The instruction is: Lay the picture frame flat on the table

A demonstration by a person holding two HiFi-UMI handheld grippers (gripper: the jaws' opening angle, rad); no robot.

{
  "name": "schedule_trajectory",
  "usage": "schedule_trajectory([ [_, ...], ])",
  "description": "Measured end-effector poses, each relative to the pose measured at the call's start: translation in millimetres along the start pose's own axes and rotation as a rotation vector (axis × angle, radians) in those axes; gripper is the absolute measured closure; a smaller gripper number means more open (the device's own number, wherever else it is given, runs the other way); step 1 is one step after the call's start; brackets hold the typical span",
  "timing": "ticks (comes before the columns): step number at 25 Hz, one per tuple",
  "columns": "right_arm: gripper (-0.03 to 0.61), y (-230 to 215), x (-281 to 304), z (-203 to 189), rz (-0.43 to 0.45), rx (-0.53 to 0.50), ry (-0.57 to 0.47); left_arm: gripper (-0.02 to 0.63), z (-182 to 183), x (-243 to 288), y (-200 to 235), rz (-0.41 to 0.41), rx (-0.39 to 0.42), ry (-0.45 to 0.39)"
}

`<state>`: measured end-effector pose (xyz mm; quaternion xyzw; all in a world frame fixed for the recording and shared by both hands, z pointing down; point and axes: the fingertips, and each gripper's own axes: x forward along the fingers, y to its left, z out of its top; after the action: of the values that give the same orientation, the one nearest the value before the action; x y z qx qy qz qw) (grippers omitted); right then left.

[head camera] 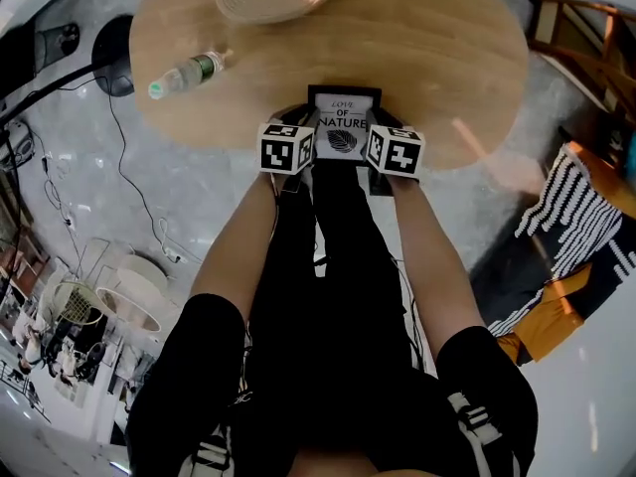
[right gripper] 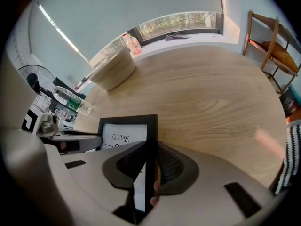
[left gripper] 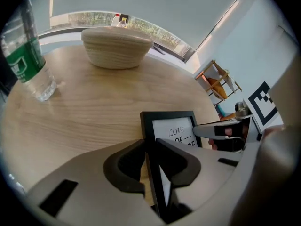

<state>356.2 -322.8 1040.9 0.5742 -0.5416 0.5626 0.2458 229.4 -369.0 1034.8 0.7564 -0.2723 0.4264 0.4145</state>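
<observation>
Wooden table (head camera: 427,48), picture frame (head camera: 342,127), left gripper (left gripper: 149,149) and right gripper (right gripper: 151,150), jaws clamped on its sides

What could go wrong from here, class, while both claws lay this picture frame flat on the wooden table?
1. The left claw and the right claw each pinch only a thin side edge of the picture frame. If one slips, the frame could twist or drop.
2. The frame is close to the near edge of the table, so if it is laid towards the person it might overhang and tip off.
</observation>
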Motion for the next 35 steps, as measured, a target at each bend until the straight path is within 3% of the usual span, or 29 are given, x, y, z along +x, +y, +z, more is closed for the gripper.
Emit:
schedule_trajectory([
  [5,0.486,-3.2,12.3,-6.4,-0.010,-0.015,0.023,0.518,-13.8,13.9,5.5,0.021,-0.019,0.049],
  [9,0.486,-14.3,14.9,-5.0,-0.014,-0.005,0.020,0.514,-11.8,23.6,-0.4,0.037,-0.002,0.041],
  [12,0.477,-12.1,12.5,-1.8,-0.003,-0.012,-0.004,0.500,-6.5,14.1,2.1,0.075,0.028,0.002],
  [16,0.445,-2.0,-25.1,20.4,-0.010,-0.021,-0.111,0.495,17.7,-32.0,1.0,0.107,0.031,-0.120],
  [21,0.446,42.0,-113.4,66.1,-0.004,-0.097,-0.298,0.503,69.2,-124.7,-18.2,0.112,0.071,-0.302],
  [26,0.484,122.8,-246.3,86.8,0.002,-0.198,-0.512,0.566,98.0,-261.5,-60.5,0.139,0.204,-0.493],
  [29,0.563,173.3,-338.9,86.8,-0.021,-0.229,-0.672,0.589,98.4,-358.5,-88.2,0.148,0.241,-0.615],
  [35,0.563,254.8,-480.1,62.8,0.017,-0.245,-0.883,0.592,63.6,-527.2,-126.2,0.170,0.270,-0.795],
])
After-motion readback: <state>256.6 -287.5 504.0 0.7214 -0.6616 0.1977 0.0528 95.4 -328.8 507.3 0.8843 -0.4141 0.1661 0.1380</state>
